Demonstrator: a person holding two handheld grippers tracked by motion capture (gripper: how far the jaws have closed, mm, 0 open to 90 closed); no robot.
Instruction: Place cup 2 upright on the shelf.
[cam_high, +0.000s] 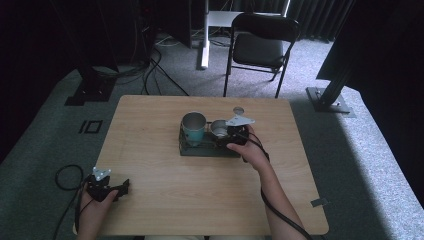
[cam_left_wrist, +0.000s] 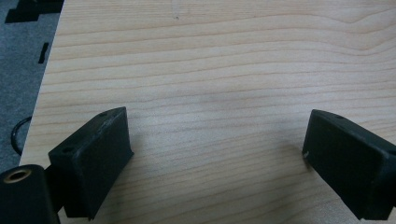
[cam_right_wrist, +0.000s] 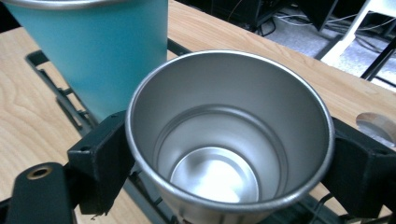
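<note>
**Right gripper view: steel cup clamped, empty**

The right gripper (cam_right_wrist: 229, 154) has its jaws pressed against both sides of the empty steel cup (cam_right_wrist: 224, 140), over the black rack (cam_high: 207, 148), mid-table. The teal cup (cam_right_wrist: 100, 44) stands just beside. The left gripper (cam_left_wrist: 217, 158) gapes over bare wooden table (cam_high: 200, 195) near its front-left edge.

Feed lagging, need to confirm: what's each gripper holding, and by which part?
The right gripper clasps the steel cup around its outer wall below the rim. The left gripper is open, holding nothing.
</note>
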